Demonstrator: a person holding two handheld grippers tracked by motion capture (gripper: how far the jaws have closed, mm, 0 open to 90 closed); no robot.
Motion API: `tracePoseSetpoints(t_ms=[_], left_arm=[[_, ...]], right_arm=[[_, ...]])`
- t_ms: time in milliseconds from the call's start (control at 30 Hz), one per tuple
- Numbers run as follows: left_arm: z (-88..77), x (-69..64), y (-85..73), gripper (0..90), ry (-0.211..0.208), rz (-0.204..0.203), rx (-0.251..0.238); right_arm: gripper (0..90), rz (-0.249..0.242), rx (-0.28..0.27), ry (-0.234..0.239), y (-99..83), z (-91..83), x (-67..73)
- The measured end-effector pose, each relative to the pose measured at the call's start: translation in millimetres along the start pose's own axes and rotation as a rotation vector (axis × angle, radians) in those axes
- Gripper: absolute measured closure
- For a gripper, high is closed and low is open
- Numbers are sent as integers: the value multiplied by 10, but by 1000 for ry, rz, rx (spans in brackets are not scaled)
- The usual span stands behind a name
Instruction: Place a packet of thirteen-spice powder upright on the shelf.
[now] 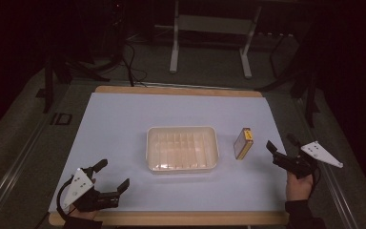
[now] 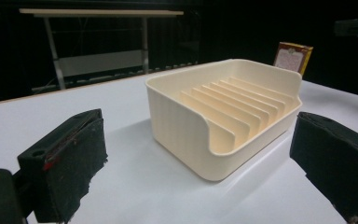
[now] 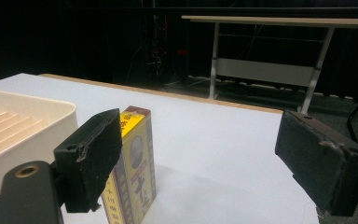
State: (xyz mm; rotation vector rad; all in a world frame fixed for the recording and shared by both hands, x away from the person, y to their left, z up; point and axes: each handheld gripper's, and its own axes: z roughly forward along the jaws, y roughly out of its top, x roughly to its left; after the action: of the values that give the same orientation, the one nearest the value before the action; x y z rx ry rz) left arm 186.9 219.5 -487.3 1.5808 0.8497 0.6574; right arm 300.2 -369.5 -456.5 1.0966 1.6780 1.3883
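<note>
A cream ribbed tray (image 1: 182,149) lies in the middle of the white table cover; its rounded near corner (image 2: 223,135) faces my left gripper. A small yellow and brown box (image 1: 243,142) stands upright to the right of the tray, and it rises just behind my right gripper's left jaw (image 3: 133,163). My left gripper (image 1: 112,175) rests open near the front left of the cover with nothing between its jaws (image 2: 200,163). My right gripper (image 1: 282,144) hovers open at the right edge, a short way from the box (image 3: 200,158).
The white cover (image 1: 124,119) spreads over a wooden tabletop (image 1: 181,89). A white-legged table frame (image 1: 209,28) stands on the dark floor beyond the far edge. Cables trail on the floor at the back left.
</note>
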Motion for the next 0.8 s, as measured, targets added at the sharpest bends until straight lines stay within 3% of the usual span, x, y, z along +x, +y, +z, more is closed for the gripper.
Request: tracePoseSetpoints(t_ms=[100,133,200,400,467,633,700,800], left_arm=[[-16,7,9,31,-1,-10,-10],[-63,18,52,20,-11,-58,-48],[-91,6,80,10,16,-39,-48],[-91,11,78,0,28,-23,-24],[-87,26,70,0,13,-40,-21],[-89,32,62,0,30,-27,-20],[-80,26,54,0,25,-30,-17],[-75,21,53,0,23,-24,-15]], right_arm=[[144,-3,0,3,14,-1,6],[144,-8,-3,18,54,3,15],[144,-13,-4,22,85,-1,19],[144,3,43,-6,186,3,-40],[144,14,78,-7,216,25,-78],[139,15,153,-1,258,86,-133],[137,26,209,28,301,135,-158],[138,13,275,18,356,166,-163]])
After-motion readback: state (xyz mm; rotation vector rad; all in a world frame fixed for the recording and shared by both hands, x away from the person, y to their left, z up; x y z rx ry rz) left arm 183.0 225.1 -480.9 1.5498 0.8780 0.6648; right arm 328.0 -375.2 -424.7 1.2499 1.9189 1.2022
